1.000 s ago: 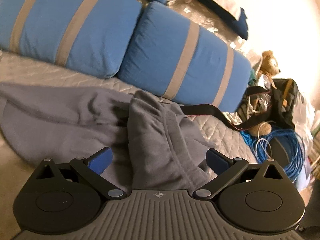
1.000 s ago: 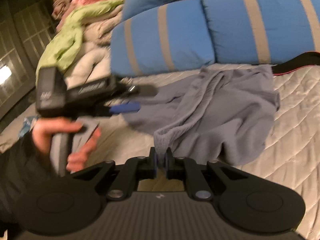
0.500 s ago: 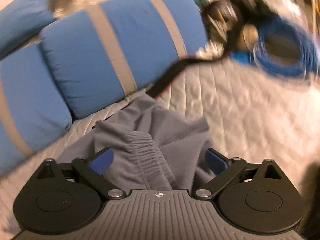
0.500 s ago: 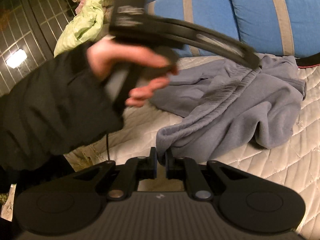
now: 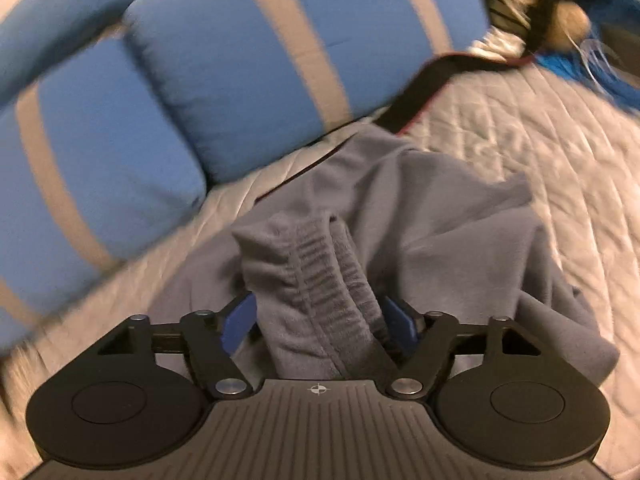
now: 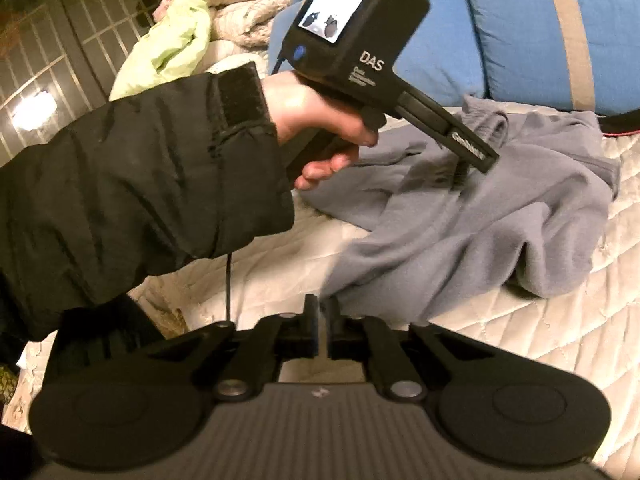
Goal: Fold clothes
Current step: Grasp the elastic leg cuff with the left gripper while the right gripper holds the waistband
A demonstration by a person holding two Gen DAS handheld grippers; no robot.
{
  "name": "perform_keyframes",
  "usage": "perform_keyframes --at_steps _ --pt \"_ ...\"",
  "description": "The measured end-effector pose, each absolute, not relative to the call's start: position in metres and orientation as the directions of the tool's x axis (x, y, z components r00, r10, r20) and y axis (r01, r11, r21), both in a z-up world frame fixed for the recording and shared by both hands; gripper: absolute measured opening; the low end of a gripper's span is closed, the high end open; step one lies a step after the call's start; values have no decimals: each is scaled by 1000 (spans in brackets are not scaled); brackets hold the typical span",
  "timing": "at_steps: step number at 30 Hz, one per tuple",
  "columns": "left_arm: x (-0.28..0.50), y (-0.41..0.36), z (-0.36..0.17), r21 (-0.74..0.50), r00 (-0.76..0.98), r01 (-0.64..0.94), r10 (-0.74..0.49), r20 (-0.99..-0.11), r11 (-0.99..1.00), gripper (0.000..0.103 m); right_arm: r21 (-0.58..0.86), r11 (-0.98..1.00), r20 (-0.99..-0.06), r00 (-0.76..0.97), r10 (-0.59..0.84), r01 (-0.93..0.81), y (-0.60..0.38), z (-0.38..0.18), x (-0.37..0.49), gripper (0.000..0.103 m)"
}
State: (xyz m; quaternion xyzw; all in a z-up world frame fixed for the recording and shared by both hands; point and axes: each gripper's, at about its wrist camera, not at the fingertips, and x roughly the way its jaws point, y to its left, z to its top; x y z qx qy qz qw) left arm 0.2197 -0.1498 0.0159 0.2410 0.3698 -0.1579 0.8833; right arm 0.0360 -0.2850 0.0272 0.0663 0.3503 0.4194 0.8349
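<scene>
Right wrist view shows the quilted bed (image 6: 520, 344) filling the lower right, with the grey fleece garment (image 6: 500, 216) heaped across the centre and right of the frame below the blue pillows (image 6: 520, 32). Its near corner runs down to the right gripper (image 6: 319, 330), whose jaws are pinched tight on that edge at the bottom centre. In the left wrist view the garment's gathered waistband (image 5: 332, 280) stands as a ridge running from the lower centre up the frame, directly between the blue fingers (image 5: 239, 322) of the left gripper (image 5: 320, 326). Those jaws have just been closing, with the band between them; whether the pads already press it cannot be told. The left gripper is the nearer to the band.
</scene>
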Motion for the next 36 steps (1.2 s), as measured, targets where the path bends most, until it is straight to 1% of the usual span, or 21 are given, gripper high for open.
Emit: perform_keyframes --at_steps 2,4,5,7,9,10,11,12,13,16,19,21,28,29,33,36 --pt "228 -130 16 191 642 416 -138 -754 889 63 377 644 -540 407 737 -665 -282 27 35 4" --pt "238 -114 15 72 610 384 -195 -768 921 63 363 650 -552 409 727 -667 -282 24 35 4" --pt "240 -108 14 32 603 372 -215 -768 928 63 362 649 -554 406 727 -669 -282 24 36 4" --pt "243 -102 16 -1 613 333 -217 -760 943 63 353 645 -527 425 736 -678 -284 27 32 9" --pt "244 -101 18 6 633 312 -203 -747 950 63 344 640 -496 446 745 -687 -285 31 28 29" --pt "244 -100 19 2 636 308 -204 -744 951 63 339 638 -481 456 749 -691 -286 33 26 44" --pt "244 -100 20 -1 640 304 -205 -741 953 63 324 651 -466 484 741 -686 -288 36 23 54" --pt "244 -100 20 2 640 307 -205 -740 952 63 307 674 -457 517 724 -672 -289 39 22 58" --pt "243 -100 20 6 641 310 -204 -740 951 63 300 696 -454 543 706 -653 -291 38 22 60" --pt "242 -100 20 13 642 318 -205 -739 948 63 361 733 -479 560 676 -577 -300 33 36 61" --pt "242 -99 19 9 639 321 -209 -740 947 63 476 739 -524 521 674 -476 -302 21 56 62" --pt "241 -99 19 10 640 321 -209 -739 947 63 534 727 -535 495 685 -430 -300 15 65 61" --pt "238 -98 20 20 648 327 -209 -732 945 63 525 790 -566 564 601 -316 -311 11 71 61" --pt "238 -97 20 21 649 326 -207 -732 945 63 537 788 -575 553 603 -302 -312 8 73 61" --pt "237 -96 21 18 652 328 -212 -728 945 63 669 703 -566 448 692 -241 -319 -7 83 61" --pt "236 -95 22 14 654 328 -217 -725 945 63 755 637 -547 385 743 -157 -324 -20 91 57"
